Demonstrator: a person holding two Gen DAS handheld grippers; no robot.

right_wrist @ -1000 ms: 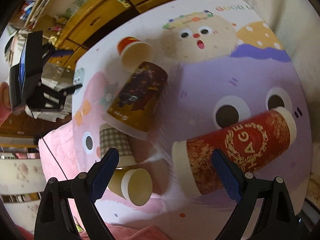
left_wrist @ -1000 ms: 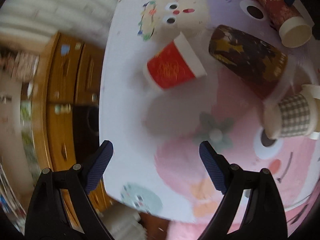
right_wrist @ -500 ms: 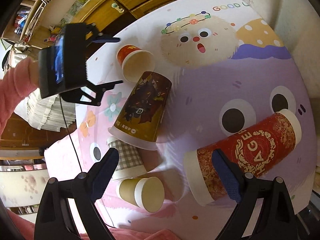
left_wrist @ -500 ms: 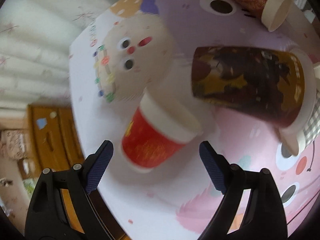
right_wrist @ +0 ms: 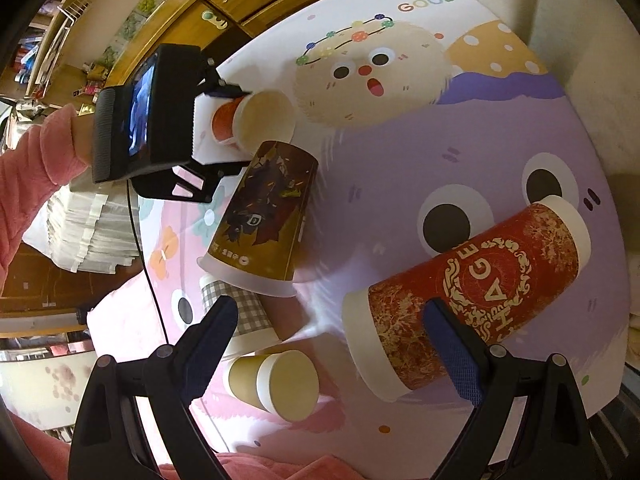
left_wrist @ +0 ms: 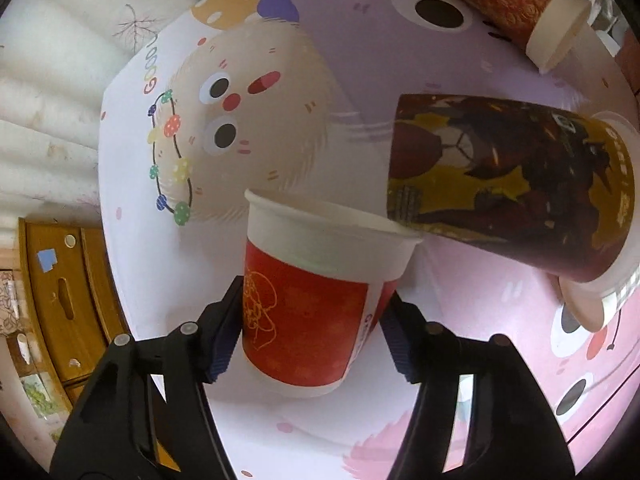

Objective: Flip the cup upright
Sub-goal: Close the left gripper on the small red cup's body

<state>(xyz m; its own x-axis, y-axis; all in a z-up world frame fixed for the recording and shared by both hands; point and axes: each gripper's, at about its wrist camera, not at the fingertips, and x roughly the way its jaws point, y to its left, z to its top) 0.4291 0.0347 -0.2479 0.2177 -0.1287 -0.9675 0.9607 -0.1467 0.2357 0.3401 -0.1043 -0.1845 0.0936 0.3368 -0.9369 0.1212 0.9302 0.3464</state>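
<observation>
While the left gripper (left_wrist: 312,328) has its fingers clamped on the small red paper cup (left_wrist: 308,312) lying beside the tall brown printed cup (left_wrist: 508,184), the grasp step looks done. Next, I judge, comes lifting and rotating it mouth-up; the right gripper (right_wrist: 340,344) hovers with fingers apart.

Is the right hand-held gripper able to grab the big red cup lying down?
Probably yes. The right hand-held gripper is open, and the big red cup lies just ahead, nothing between them; one finger already overlaps it.

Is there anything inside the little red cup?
The right wrist view looks into the small red cup: only pale bare wall shows. Its very bottom is too blurry to tell.
</observation>
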